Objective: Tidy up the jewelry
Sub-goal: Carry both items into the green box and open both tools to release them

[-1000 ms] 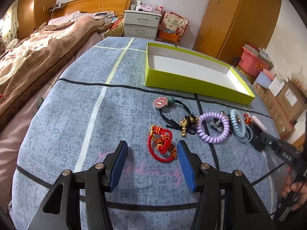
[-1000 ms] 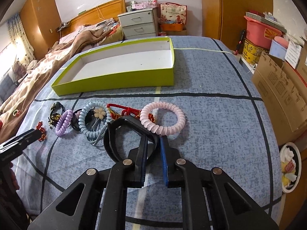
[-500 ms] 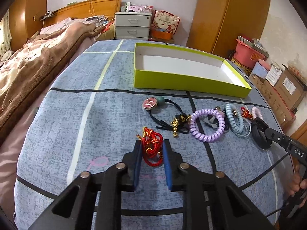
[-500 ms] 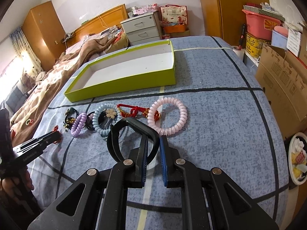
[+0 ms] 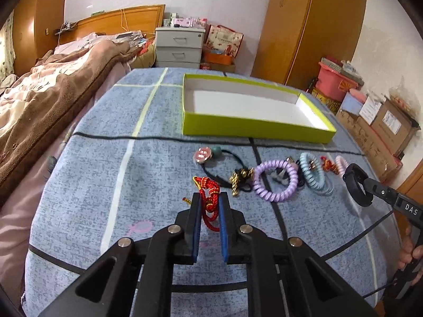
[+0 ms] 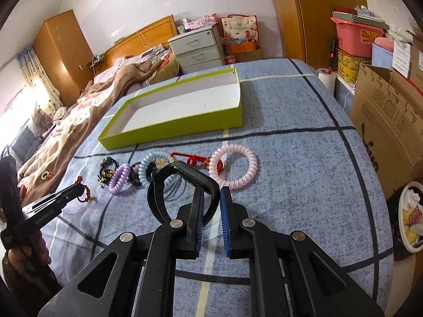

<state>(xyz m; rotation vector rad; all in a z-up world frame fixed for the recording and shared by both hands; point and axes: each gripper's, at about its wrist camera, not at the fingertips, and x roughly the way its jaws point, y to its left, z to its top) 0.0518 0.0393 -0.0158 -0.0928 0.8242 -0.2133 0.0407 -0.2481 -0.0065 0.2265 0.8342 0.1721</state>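
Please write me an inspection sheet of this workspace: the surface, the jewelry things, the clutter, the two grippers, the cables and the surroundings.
Surface: blue-grey bedcover with dark and pale lines.
Job's things: green box holds nothing; purple coil band, blue coil band, pink coil band, black tie with charms and a red knotted cord lie in a row before it.
Clutter: nothing seen on the cover besides these.
Grippers: left gripper jaws shut on red cord bracelet; right gripper jaws shut on black band.
Cables: thin black cable by the right gripper.
Surroundings: brown blanket, grey drawers, wardrobe, cardboard boxes.
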